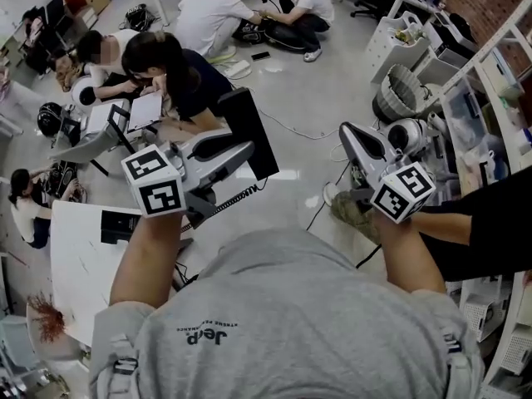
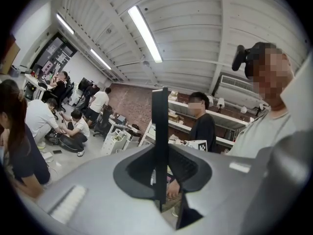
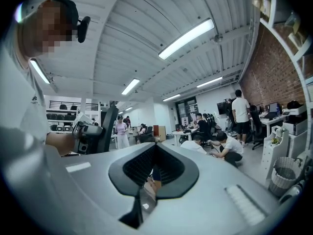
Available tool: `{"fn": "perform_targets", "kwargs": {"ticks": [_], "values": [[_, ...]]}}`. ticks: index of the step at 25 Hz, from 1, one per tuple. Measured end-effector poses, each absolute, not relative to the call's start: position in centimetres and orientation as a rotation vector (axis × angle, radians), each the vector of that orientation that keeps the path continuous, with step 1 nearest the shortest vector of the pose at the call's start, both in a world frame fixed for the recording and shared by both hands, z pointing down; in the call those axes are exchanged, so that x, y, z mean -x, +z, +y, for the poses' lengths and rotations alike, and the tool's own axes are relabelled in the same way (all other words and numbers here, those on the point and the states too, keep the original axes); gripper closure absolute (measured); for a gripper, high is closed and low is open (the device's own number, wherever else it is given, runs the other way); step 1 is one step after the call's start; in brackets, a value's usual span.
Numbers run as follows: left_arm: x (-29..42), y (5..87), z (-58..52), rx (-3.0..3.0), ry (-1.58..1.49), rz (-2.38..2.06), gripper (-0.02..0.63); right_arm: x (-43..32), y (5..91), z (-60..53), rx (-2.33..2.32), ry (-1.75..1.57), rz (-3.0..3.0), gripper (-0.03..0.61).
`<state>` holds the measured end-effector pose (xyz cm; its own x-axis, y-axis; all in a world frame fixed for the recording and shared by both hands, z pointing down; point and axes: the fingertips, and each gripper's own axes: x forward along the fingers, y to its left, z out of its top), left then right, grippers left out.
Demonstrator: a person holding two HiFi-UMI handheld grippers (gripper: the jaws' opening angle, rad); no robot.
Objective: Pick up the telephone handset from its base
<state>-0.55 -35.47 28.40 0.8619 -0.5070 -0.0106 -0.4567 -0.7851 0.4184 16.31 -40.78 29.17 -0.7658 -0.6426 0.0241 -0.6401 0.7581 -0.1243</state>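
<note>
Well, the left claw point(image 2: 161, 173) pinches the thin black handset point(image 1: 252, 133) up in the air, and its curly cord point(image 1: 238, 196) hangs below. It looks light, hard and smooth, so the middle seems the best place to grip it. The right claw point(image 3: 154, 153) is pressed together with nothing in it.

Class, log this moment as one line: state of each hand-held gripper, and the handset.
left hand-held gripper: shut on black handset, held aloft, coiled cord trailing | right hand-held gripper: shut, empty
</note>
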Motion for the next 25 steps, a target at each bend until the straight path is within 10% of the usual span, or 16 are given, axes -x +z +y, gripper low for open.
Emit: {"fn": "perform_targets", "kwargs": {"ticks": [25], "values": [[0.86,28.17,-34.58,-2.614,-0.172,-0.732,0.476,-16.12,29.41,-41.29,1.086,-0.190,2.966,0.575]]}}
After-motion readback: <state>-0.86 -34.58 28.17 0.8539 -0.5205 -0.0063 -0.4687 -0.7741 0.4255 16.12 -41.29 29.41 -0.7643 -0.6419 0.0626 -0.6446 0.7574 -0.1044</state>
